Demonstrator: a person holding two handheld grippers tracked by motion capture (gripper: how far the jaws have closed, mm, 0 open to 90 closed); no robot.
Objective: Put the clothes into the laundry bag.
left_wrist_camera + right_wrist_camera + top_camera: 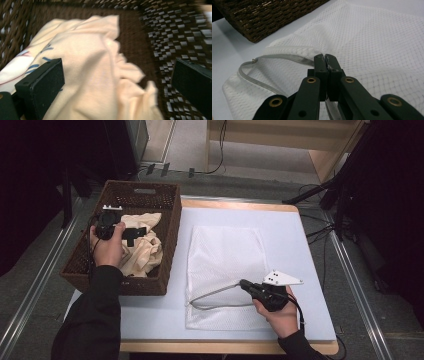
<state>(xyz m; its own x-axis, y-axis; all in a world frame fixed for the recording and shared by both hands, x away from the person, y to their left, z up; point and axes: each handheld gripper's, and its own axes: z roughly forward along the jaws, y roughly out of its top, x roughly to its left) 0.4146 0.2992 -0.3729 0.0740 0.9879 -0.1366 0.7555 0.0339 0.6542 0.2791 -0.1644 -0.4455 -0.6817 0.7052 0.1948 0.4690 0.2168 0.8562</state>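
Right gripper is clamped tight on the zipper edge of the white mesh laundry bag, lifting the upper lip so the mouth gapes toward the basket. In the right gripper view the jaws meet on the grey zipper tape, which loops away to the left. The bag lies flat on the pale table mat, with bare mat all round it and clear room on the far and right sides.

Over to the left gripper: it hangs inside the brown wicker basket, jaws spread wide (nothing pinched), right above the cream cloth heaped there. The basket's woven walls hem it in on every side, and the near-right wall stands between cloth and bag. Basket and bag sit just beside each other.
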